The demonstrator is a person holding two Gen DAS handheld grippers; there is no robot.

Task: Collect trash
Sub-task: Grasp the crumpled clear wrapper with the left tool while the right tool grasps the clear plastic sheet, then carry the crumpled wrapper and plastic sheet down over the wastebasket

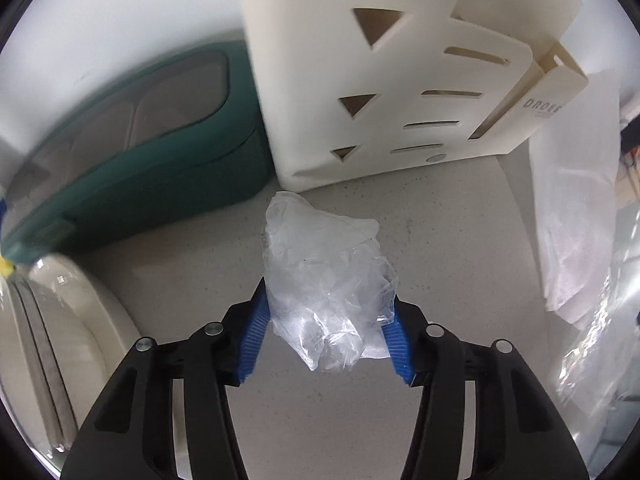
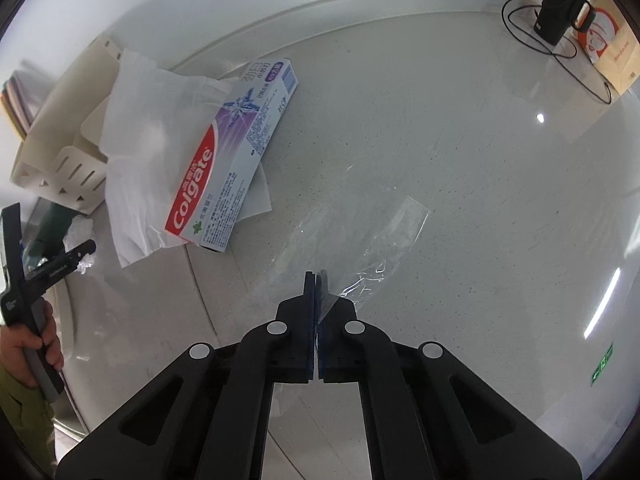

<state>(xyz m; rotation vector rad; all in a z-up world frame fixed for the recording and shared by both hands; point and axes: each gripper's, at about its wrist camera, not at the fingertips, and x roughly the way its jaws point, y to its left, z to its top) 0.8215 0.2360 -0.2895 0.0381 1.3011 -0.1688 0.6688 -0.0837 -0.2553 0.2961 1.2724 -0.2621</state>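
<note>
My left gripper [image 1: 328, 300] holds a crumpled clear plastic wrapper [image 1: 324, 276] between its blue pads, above the grey counter [image 1: 192, 280]. The left gripper and its wrapper also show at the left edge of the right wrist view [image 2: 76, 256]. My right gripper [image 2: 317, 280] is shut on the edge of a clear plastic bag [image 2: 360, 240] that hangs spread out in front of it. A Colgate toothpaste box [image 2: 232, 160] lies on a white paper sheet [image 2: 136, 152] on the counter.
A cream rack with cut-out slots [image 1: 380, 80] stands behind the wrapper, also in the right wrist view [image 2: 60, 152]. A green tray [image 1: 140, 160] lies to its left. A white sink basin [image 1: 60, 340] is at lower left. A black device with cables [image 2: 560, 4] and a paper bag [image 2: 612, 48] sit at the far right.
</note>
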